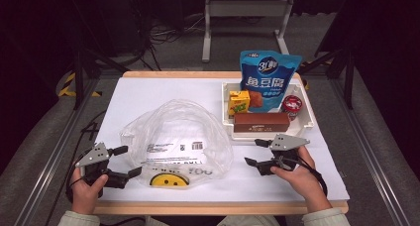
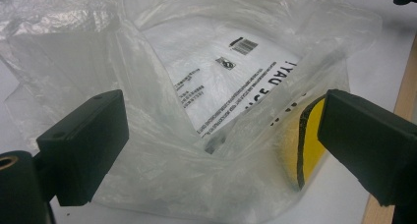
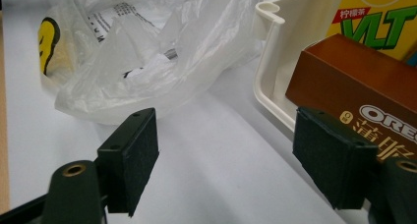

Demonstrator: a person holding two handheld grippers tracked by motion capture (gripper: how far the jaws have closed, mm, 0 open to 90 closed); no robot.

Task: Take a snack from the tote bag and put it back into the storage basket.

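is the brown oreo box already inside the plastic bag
No, the brown Oreo box lies in the white tray beside the yellow drink carton, apart from the plastic bag.

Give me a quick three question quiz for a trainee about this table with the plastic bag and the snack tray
1. True or false: the left gripper is open at the clear plastic bag with the yellow smiley.
2. Which item lies at the front of the white plastic tray? A: brown Oreo box; B: blue snack pouch; C: yellow lemon tea carton.
3. What does the open right gripper hold?

Key: 1 true; 2 A; 3 nothing.
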